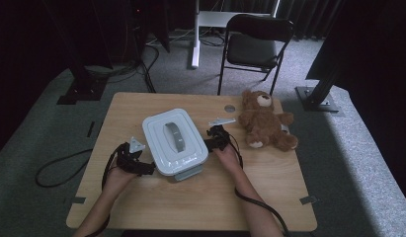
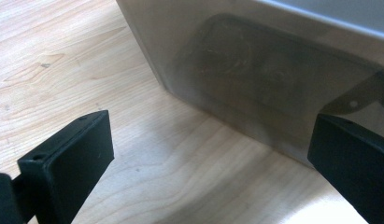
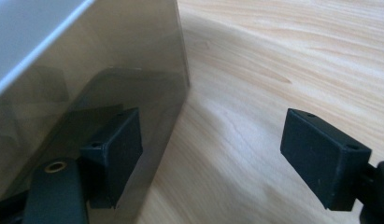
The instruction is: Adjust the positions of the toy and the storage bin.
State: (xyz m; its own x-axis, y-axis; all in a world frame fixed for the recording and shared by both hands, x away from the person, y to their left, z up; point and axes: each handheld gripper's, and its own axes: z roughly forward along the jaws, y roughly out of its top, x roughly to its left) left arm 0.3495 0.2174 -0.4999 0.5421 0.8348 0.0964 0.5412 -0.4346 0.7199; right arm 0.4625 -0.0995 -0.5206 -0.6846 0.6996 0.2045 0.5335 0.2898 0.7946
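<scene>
A pale grey storage box [image 1: 175, 140] with a darker handle on its lid sits in the middle of the wooden table [image 1: 190, 202]. My left gripper [image 1: 145, 167] is at the box's front left corner. In the left gripper view its jaws [image 2: 213, 135] stand wide open, with the cloudy box wall [image 2: 255, 70] just ahead and the right jaw close to it. My right gripper [image 1: 209, 143] is at the box's right side. In the right gripper view it [image 3: 213, 126] is open, its left jaw against the box wall [image 3: 87, 70] and its right jaw over bare wood.
A brown teddy bear [image 1: 264, 123] lies at the table's right, close behind my right hand. A small grey disc [image 1: 229, 108] sits near the far edge. A black folding chair [image 1: 257, 42] stands beyond the table. Cables trail off both grippers toward the near edge.
</scene>
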